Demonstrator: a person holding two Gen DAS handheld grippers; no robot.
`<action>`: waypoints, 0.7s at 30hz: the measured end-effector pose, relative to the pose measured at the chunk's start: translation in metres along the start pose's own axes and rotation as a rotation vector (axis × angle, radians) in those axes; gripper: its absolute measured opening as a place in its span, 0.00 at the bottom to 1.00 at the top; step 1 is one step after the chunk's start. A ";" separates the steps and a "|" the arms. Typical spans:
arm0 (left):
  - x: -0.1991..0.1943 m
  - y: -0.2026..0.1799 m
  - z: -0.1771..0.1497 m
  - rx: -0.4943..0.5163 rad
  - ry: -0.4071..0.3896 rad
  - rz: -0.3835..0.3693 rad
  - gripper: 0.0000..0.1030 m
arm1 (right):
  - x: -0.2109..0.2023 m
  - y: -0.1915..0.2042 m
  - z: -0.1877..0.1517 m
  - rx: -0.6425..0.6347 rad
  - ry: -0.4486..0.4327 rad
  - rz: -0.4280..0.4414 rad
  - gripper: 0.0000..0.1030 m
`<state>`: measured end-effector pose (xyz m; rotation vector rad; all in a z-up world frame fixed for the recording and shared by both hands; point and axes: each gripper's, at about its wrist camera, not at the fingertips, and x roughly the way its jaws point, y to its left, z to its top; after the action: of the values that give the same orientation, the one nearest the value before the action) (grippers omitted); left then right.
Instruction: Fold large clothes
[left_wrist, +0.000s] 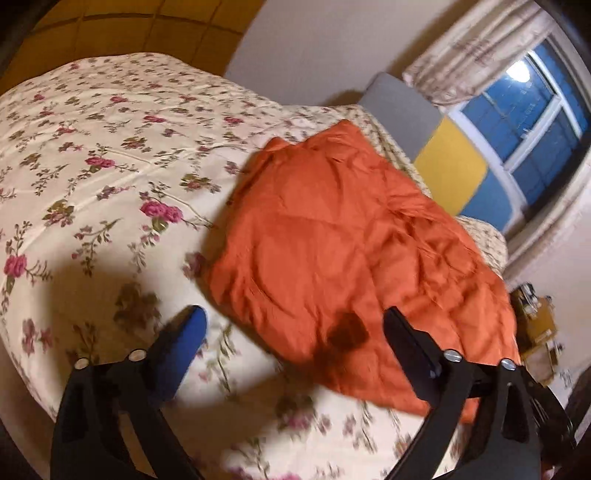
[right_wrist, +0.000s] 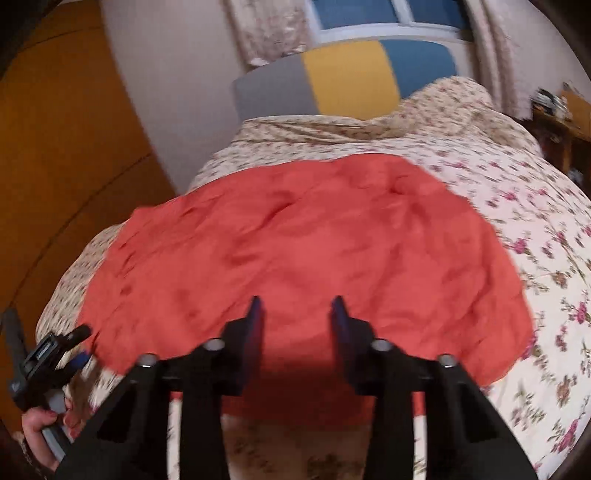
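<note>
An orange garment (left_wrist: 343, 236) lies folded and wrinkled on a floral bedspread (left_wrist: 92, 155). It also shows in the right wrist view (right_wrist: 295, 251). My left gripper (left_wrist: 295, 321) is open and empty, hovering above the garment's near left edge. My right gripper (right_wrist: 298, 306) is open and empty, hovering over the garment's near edge. The left gripper also shows in the right wrist view (right_wrist: 70, 347), held in a hand at the garment's left side.
A headboard with grey, yellow and blue panels (right_wrist: 343, 77) stands at the far end of the bed. A window (left_wrist: 532, 110) with curtains is behind it. A wooden wardrobe (right_wrist: 55, 166) stands at the left. A cluttered side table (left_wrist: 535, 325) is by the bed.
</note>
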<state>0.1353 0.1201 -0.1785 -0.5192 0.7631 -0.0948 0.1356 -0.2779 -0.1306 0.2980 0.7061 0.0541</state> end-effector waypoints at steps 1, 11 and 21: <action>0.000 -0.003 -0.003 0.005 0.019 -0.032 0.84 | 0.001 0.007 -0.002 -0.020 0.005 0.010 0.21; 0.015 -0.005 -0.001 -0.072 0.077 -0.161 0.77 | 0.057 0.046 -0.027 -0.193 0.118 -0.049 0.14; 0.032 0.001 0.008 -0.200 0.010 -0.216 0.77 | 0.070 0.034 -0.046 -0.223 0.069 -0.032 0.13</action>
<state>0.1638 0.1154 -0.1950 -0.7919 0.7285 -0.2230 0.1605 -0.2237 -0.1981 0.0716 0.7658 0.1127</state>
